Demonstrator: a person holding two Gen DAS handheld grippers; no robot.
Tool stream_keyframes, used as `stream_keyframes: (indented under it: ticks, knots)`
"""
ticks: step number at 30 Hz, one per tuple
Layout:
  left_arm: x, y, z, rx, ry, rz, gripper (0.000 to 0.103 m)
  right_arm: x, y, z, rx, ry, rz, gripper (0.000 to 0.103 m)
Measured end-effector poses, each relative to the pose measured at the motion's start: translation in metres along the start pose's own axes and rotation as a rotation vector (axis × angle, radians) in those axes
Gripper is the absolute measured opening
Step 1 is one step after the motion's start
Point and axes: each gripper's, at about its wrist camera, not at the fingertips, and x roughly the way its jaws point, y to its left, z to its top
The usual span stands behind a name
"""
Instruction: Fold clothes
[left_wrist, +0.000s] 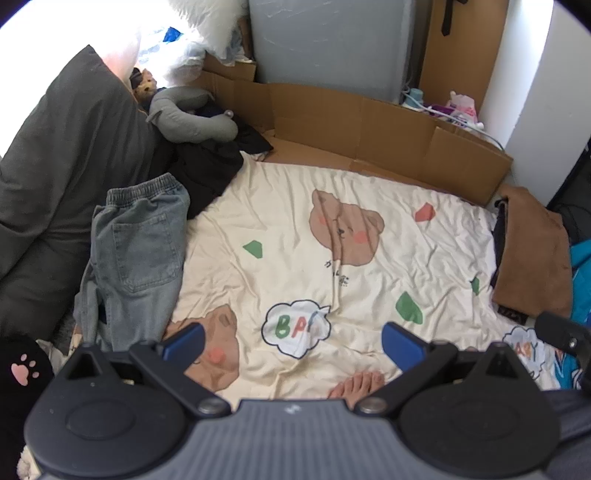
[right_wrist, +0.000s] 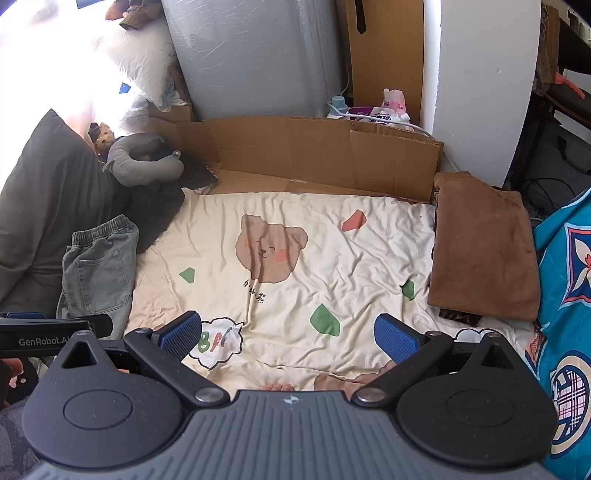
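Bed (right_wrist: 295, 236), cream bear-print sheet, middle bare.
Jeans (left_wrist: 136, 254): bunched at the left edge against a dark pillow (left_wrist: 66, 166), elastic waistband uppermost, back pocket showing. Judged heavy, soft denim; best taken at the waistband corners.
Brown garment (right_wrist: 484, 251): lying flat in a folded rectangle at the right edge, atop something darker.
Left gripper (left_wrist: 293, 343): released, holding nothing.
Right gripper (right_wrist: 288, 338): likewise spread, empty, above the sheet.

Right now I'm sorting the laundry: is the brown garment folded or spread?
Folded: the brown garment lies as a neat flat rectangle on the bed's right edge.
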Motion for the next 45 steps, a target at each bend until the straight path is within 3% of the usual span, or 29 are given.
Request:
stream_keyframes:
  ticks: [20, 36, 45]
  knots:
    - [0.002, -0.005, 0.001, 0.025, 0.019, 0.005, 0.103, 0.003, 0.002, 0.001, -0.004, 0.002, -0.006, 0.102]
    - [0.001, -0.001, 0.005, 0.046, 0.048, -0.023, 0.103, 0.009, -0.001, 0.004, 0.006, 0.04, 0.042, 0.102]
    - [0.001, 0.012, 0.011, 0.028, 0.058, -0.052, 0.103, 0.003, -0.009, 0.016, 0.006, 0.02, 0.068, 0.102]
